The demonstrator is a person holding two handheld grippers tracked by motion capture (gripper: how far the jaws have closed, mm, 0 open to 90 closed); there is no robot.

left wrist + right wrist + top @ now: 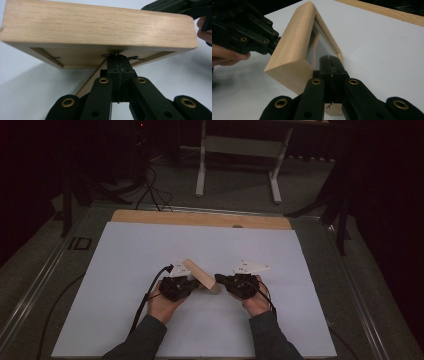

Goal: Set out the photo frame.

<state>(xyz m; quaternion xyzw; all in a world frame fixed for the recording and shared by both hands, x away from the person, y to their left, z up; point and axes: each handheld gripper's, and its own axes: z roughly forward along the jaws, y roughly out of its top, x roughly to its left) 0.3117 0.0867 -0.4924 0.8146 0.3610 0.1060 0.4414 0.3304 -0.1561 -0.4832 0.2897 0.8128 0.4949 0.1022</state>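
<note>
From above, the person's two hands meet near the middle of the white table (125, 270), with a wooden picture frame (198, 274) tilted up between the left gripper (192, 284) and the right gripper (220, 279).

Along the left gripper (117, 58), the jaws are pressed together at a small metal clip on the back of the frame (100, 27); whether they pinch it, I cannot tell.

Along the right gripper (330, 62), the jaws are closed against the near front edge of the frame (292, 47), beside the glass (320, 46). A push there could slip onto the glass, or tip the frame over flat.
</note>
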